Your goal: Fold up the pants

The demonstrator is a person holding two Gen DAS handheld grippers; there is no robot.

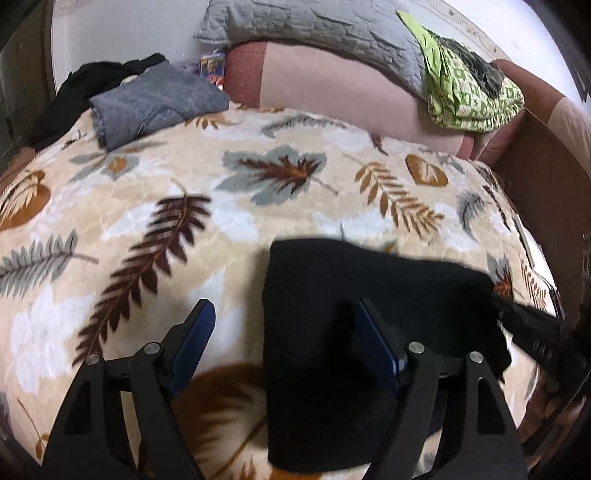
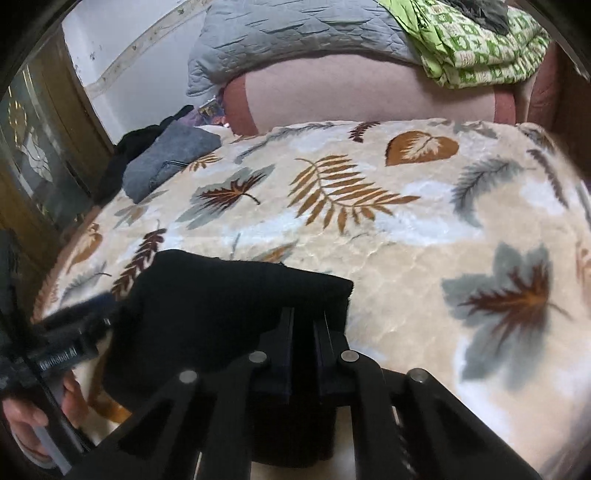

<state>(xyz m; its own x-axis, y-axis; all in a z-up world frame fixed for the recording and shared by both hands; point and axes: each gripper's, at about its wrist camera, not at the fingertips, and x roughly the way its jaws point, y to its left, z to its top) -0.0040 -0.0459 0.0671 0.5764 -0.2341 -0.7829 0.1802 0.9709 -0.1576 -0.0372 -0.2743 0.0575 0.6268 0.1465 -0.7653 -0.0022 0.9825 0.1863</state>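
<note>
While the black pants lie in a compact bundle on the near part of the leaf-print blanket:
Left gripper: fingers spread wide, empty, one on each side of the bundle's left edge.
Right gripper: fingers pinched together on the pants' right edge.
Far left corner: grey folded garment beside a black garment.
Behind: pink bolster, grey quilt, green patterned cloth.

Both wrist cams low over leaf blanket, facing pillows; shared bed.
</note>
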